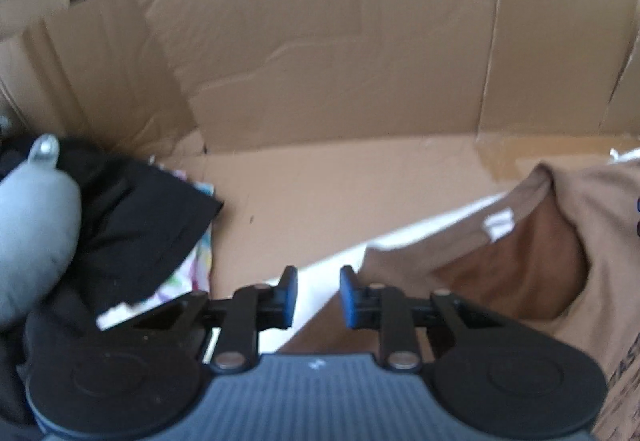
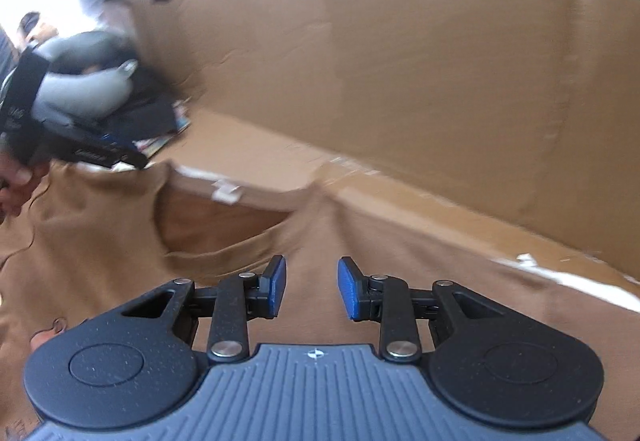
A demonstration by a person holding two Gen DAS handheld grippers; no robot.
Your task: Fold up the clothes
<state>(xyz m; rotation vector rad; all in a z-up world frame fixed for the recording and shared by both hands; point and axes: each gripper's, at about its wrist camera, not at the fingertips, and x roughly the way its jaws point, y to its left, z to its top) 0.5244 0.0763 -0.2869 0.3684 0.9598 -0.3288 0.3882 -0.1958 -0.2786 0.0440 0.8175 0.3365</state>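
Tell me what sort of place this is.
Probably a room at home set up as a makeshift folding spot. A brown T-shirt lies spread out, a large flattened cardboard box stands behind it as a backdrop, and a heap of dark clothes waits to the left.

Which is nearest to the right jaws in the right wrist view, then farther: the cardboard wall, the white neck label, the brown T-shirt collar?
1. Brown T-shirt collar, just ahead, left.
2. White neck label, beyond the neck opening.
3. Cardboard wall, standing behind.
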